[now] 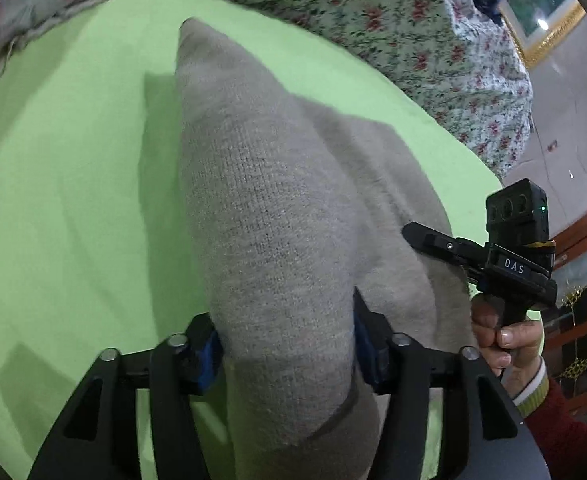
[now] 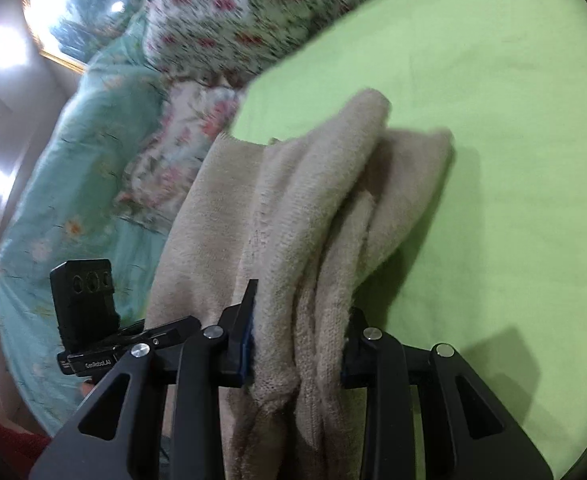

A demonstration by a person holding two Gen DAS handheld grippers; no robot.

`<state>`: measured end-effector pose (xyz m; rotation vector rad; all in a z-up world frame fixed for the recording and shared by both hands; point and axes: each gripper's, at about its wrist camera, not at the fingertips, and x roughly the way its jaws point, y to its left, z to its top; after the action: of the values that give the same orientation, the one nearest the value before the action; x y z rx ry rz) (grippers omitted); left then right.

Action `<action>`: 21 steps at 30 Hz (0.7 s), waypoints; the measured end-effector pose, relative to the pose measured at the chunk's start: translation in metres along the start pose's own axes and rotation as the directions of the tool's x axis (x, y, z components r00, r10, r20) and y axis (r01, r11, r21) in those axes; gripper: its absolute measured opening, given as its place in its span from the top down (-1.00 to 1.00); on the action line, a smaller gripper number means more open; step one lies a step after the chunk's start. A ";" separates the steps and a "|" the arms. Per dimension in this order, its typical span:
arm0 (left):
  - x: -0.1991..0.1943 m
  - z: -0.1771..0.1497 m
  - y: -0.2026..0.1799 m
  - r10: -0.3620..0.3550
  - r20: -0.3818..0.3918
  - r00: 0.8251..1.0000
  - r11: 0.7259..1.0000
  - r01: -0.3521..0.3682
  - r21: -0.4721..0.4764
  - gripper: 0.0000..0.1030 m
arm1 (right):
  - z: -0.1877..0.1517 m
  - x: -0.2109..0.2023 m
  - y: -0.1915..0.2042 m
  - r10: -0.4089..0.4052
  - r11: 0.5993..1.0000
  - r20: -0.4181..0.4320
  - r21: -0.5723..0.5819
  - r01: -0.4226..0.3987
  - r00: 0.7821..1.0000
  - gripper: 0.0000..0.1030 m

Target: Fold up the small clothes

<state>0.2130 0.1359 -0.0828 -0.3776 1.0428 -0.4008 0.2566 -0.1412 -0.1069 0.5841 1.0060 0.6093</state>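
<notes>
Two hand-held grippers lift a beige knit garment (image 1: 269,216) above a lime-green sheet (image 1: 73,184) spread on a bed. In the left wrist view, the left gripper (image 1: 285,344) has its jaws clenched on a thick fold of the knit, the cloth bulging between the blue-lined pads and running away from the camera to a blunt tip over the sheet. A second layer of the same garment spreads to the right behind that fold and reaches the right gripper (image 1: 417,236), seen from the side, whose black fingers press into the fabric's edge. A hand (image 1: 501,336) in a red sleeve with a pale cuff grips that tool's handle below a small black camera block.

In the right wrist view, the right gripper (image 2: 299,344) has its jaws clamped on several bunched layers of the garment (image 2: 305,208), which hang in long ridges toward the sheet (image 2: 493,160), their far ends resting on or just above it; the picture does not settle which. The left gripper's camera block (image 2: 83,296) shows at the left, just beside the cloth. A floral quilt (image 1: 393,20) lies bunched along the far edge of the sheet, and a turquoise flowered cover (image 2: 73,168) lies beyond it.
</notes>
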 end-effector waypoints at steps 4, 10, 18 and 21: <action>-0.011 -0.006 0.003 0.011 0.037 0.999 1.000 -0.010 -0.023 -0.33 | -0.005 -0.005 -0.001 -0.057 0.998 -0.005 0.010 0.057 0.998 0.12; -0.053 0.000 0.001 0.048 0.182 0.982 0.998 -0.042 -0.037 -0.40 | 0.005 -0.048 0.020 -0.158 0.986 0.134 -0.035 0.164 0.978 0.08; -0.031 0.021 0.009 0.139 0.155 0.978 0.990 -0.133 -0.049 -0.32 | 0.053 0.000 0.014 -0.208 0.978 0.081 -0.008 0.210 0.975 0.65; -0.026 0.026 0.002 0.171 0.156 0.973 0.985 -0.171 -0.016 -0.23 | 0.055 -0.023 0.022 -0.162 0.985 0.198 -0.022 0.169 0.967 0.78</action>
<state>0.2251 0.1529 -0.0522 -0.3137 0.9135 -0.2113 0.2926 -0.1513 -0.0553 0.5096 0.8464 0.4135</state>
